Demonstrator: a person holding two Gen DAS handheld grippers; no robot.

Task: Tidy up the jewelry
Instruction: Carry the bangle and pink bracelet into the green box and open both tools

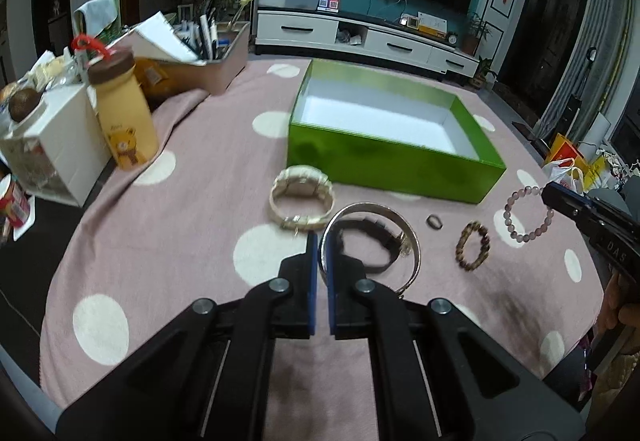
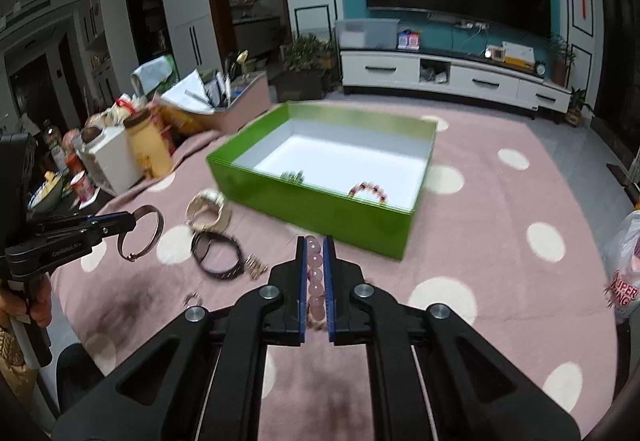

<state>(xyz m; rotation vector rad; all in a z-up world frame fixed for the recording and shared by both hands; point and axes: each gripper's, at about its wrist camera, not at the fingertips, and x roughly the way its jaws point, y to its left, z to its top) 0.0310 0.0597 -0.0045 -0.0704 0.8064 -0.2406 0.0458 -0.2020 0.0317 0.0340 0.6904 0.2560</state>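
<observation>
My left gripper [image 1: 320, 241] is shut on the rim of a silver bangle [image 1: 370, 206], which hangs clear of the pink dotted cloth; the right wrist view shows this bangle [image 2: 159, 229] dangling from the left gripper [image 2: 132, 219]. My right gripper [image 2: 314, 241] is shut on a pink bead bracelet [image 2: 315, 275], also visible hanging at the right gripper [image 1: 549, 192] as a loop [image 1: 528, 215]. The open green box [image 2: 312, 207] holds a red bead bracelet [image 2: 370, 193] and a green bead piece [image 2: 293, 177]. A gold watch [image 1: 302, 203], a black band [image 1: 380, 237], a small ring [image 1: 434, 221] and a brown bead bracelet [image 1: 473, 245] lie on the cloth.
A yellow bear bottle [image 1: 126, 113], a white box [image 1: 56, 145] and a pink organizer with pens [image 1: 216, 57] crowd the table's left side. A plastic bag [image 2: 624, 261] sits off the right edge. A person's hand [image 2: 32, 301] holds the left gripper's handle.
</observation>
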